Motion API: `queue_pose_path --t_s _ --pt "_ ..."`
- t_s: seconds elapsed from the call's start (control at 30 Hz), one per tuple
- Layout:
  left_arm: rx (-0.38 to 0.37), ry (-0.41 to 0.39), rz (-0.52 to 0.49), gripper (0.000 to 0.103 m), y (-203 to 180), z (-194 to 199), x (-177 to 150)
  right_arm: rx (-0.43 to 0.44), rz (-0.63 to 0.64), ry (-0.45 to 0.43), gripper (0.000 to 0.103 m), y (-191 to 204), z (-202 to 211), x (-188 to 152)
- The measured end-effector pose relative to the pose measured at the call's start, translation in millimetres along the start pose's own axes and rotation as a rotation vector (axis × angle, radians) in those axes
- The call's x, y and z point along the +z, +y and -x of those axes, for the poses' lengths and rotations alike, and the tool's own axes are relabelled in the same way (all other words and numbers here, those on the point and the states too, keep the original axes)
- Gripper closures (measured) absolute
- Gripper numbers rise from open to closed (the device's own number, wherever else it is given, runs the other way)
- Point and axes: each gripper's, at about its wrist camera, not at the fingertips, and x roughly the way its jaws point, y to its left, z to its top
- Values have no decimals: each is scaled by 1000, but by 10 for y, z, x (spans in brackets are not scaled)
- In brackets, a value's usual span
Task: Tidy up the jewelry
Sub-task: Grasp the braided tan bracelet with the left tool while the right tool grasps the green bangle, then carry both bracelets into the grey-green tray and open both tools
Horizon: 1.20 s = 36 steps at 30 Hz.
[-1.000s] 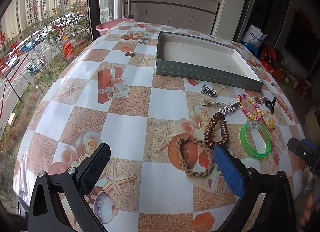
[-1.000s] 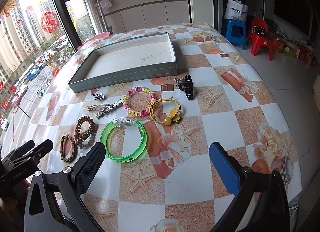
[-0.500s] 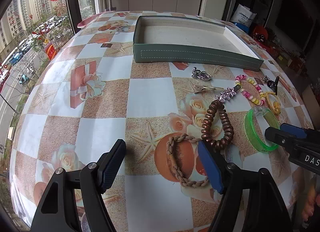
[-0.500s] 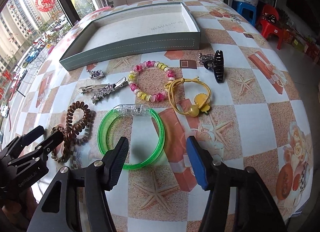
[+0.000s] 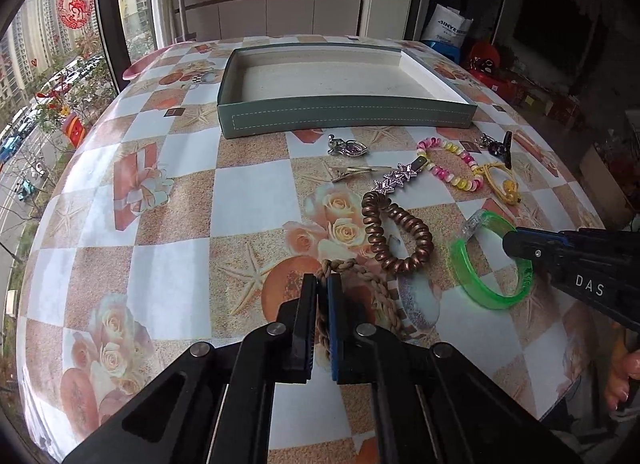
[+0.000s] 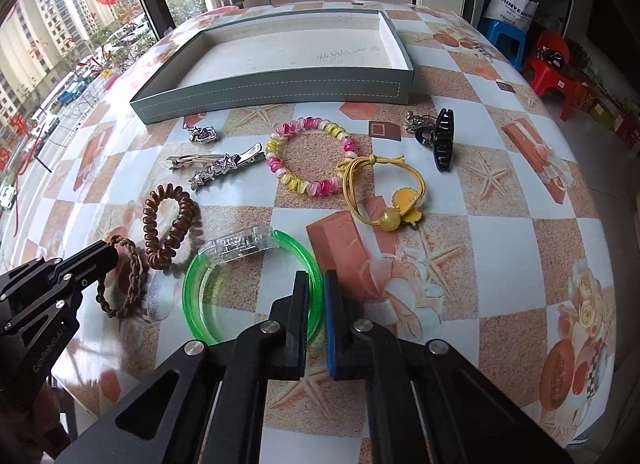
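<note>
Fingers of the left gripper [image 5: 322,284] are pinching the near edge of the braided brown cord bracelet [image 5: 372,296], the jaws closed to a sliver around the cord at 6 o'clock in the left wrist view; a second ago they were spread wide on either side of it. The right gripper [image 6: 316,284] is likewise clamping the rim of the translucent green plastic bangle [image 6: 252,288] with only a narrow gap showing, where earlier its jaws were standing wide open and short of the ring. Both pieces are lying on the checkered seashell-print tablecloth [image 5: 248,199].

Just beyond, at 12 o'clock, the coiled copper-brown spiral hair tie [image 5: 396,236] is touching the braided bracelet. Farther out are lying a silver star-studded hair clip [image 6: 212,173], a pink-and-yellow beaded bracelet [image 6: 308,155], a yellow elastic hair tie with a ball charm [image 6: 380,191] and a black claw clip [image 6: 442,139] toward 2 o'clock.

Farthest, the shallow grey-green rectangular tray [image 6: 280,91] is sitting at 12 o'clock. "DAS" is showing on the right gripper's body in the left view, and "GenRobot.AI" on the left gripper's in the right view.
</note>
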Motion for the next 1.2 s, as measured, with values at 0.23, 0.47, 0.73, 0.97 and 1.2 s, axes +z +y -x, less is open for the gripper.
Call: queue_pose_path --t_s 0.23,0.47,0.73,0.97,1.2 --pt "-35 -65 43 85 74 286 200 79 -34 -42 96 -216 134 190" --pt "-93 -140 83 85 96 470 764 144 -40 -102 96 -306 413 690" --pt "-71 -166 97 85 97 241 1573 119 15 -148 96 -335 452 1554" --pt "-36 -99 124 85 226 -487 2190 123 -24 -105 96 -452 -24 2270" --pt "27 -14 121 85 359 -1287 2482 79 -62 -53 96 -542 -685 2735"
